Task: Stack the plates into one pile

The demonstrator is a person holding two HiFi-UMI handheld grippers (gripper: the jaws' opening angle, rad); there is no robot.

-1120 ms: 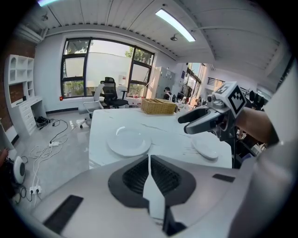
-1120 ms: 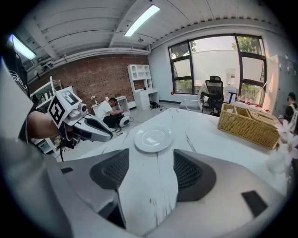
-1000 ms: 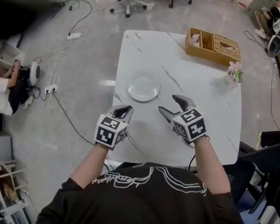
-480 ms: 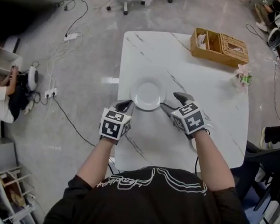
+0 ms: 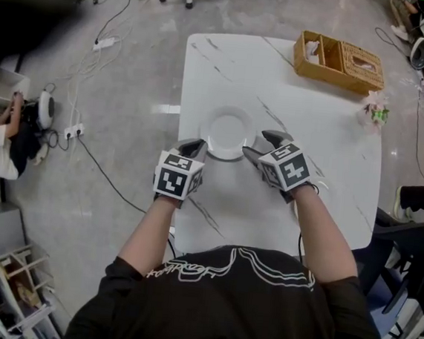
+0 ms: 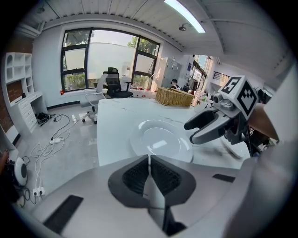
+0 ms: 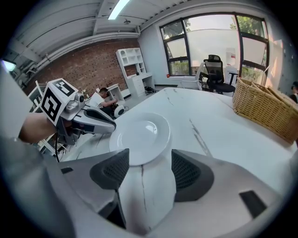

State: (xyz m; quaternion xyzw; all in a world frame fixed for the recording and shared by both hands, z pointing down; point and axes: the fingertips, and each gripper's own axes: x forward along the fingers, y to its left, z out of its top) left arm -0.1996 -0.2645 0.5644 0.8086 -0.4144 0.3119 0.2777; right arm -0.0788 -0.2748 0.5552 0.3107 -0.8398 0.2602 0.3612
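On the white marble table [image 5: 308, 100], a single white plate [image 5: 227, 131] lies flat toward the table's left edge, with a wicker basket [image 5: 342, 60] well apart at the far corner. The left gripper [image 5: 194, 149] sits just beside the plate's near-left rim, its fingers pressed together with nothing between them. The right gripper [image 5: 262, 147] sits at the near-right rim with its fingers spread wide. Its own view shows the plate's near edge lying in the gap between them, not yet pinched. Only this one plate is plainly in view; a pale curved edge below the right gripper, seen from the left gripper view, may be a second, but I cannot tell. The pile looks not yet begun, and the step in hand seems to be taking hold of this plate. The main risk is a push instead of a grip. The plate is glazed and low-rimmed and the table smooth, so a finger that meets the rim rather than sliding under it would likely skid the plate away, and the table's left edge is near. The shut left fingers could brace but not pinch. If they nudge while the right ones close, the plate may spin or tip out of a one-sided hold.
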